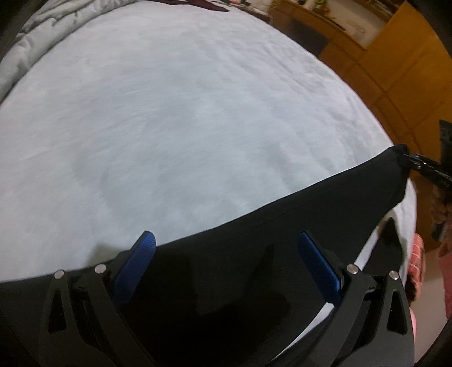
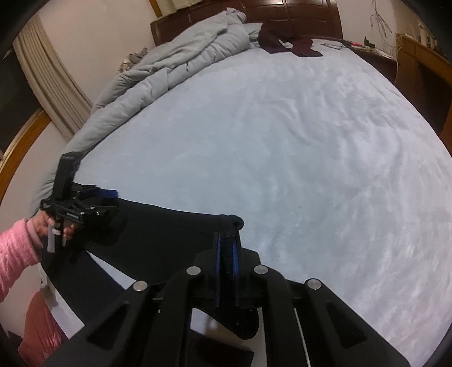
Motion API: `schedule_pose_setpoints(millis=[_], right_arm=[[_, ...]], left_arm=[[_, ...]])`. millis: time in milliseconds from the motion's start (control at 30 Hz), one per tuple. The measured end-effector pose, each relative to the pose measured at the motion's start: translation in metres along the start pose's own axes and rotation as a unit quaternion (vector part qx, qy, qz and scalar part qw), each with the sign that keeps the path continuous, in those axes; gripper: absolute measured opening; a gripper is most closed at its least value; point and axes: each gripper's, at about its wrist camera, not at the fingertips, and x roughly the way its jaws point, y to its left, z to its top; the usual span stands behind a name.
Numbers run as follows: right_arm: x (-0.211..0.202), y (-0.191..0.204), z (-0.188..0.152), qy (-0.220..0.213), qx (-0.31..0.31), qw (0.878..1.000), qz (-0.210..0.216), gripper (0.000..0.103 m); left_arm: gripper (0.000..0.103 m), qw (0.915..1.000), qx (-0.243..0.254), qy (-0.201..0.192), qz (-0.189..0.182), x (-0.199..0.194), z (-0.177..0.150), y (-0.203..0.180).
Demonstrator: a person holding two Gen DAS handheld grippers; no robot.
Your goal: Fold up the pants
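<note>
Black pants lie along the near edge of a pale blue bed sheet. My right gripper is shut on one corner of the pants, and the cloth bunches above its blue pads. In the left wrist view that corner is raised at the far right, pinched by the right gripper. My left gripper stands open over the pants' upper edge, its blue pads wide apart and not pressing on the cloth. A hand in a pink sleeve holds the left gripper.
A rumpled grey duvet is heaped along the bed's far left side. A dark garment lies near the wooden headboard. Wooden furniture stands beyond the bed's right edge, and a curtain hangs at the left.
</note>
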Motion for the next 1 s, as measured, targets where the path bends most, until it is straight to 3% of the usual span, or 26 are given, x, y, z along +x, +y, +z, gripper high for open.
schedule_pose_setpoints(millis=[133, 267, 400, 567, 633, 700, 733, 833, 1000], right_arm=[[-0.008, 0.0, 0.001, -0.013, -0.001, 1.0, 0.013, 0.007], [-0.012, 0.0, 0.0, -0.018, -0.003, 1.0, 0.015, 0.007], [-0.013, 0.0, 0.001, -0.026, -0.002, 0.999, 0.023, 0.007], [-0.021, 0.001, 0.001, -0.035, -0.005, 0.999, 0.031, 0.007], [-0.023, 0.001, 0.001, -0.038, -0.002, 0.999, 0.032, 0.007], [-0.025, 0.001, 0.0, -0.04, 0.004, 0.999, 0.036, 0.007], [-0.025, 0.002, -0.001, -0.042, 0.003, 0.998, 0.037, 0.007], [-0.029, 0.006, -0.005, -0.053, -0.001, 0.998, 0.028, 0.007], [-0.039, 0.01, -0.02, -0.077, -0.007, 0.997, 0.006, 0.007]], left_arm=[[0.1, 0.9991, 0.034, 0.009, -0.021, 0.005, 0.009, 0.005], [0.1, 0.9939, 0.075, 0.007, -0.081, 0.0, 0.018, -0.009], [0.1, 0.9847, 0.131, 0.078, -0.084, 0.02, 0.014, -0.028], [0.098, 0.9802, 0.157, 0.098, -0.07, 0.024, 0.01, -0.032], [0.086, 0.9799, 0.153, 0.105, -0.073, 0.022, 0.01, -0.033], [0.023, 0.9782, 0.148, 0.128, -0.068, 0.023, 0.007, -0.026], [0.009, 0.9795, 0.146, 0.132, -0.041, 0.024, 0.006, -0.024], [0.004, 0.9866, 0.115, 0.11, -0.037, 0.011, 0.005, -0.021], [0.004, 0.9945, 0.103, 0.02, -0.006, -0.043, -0.021, -0.04]])
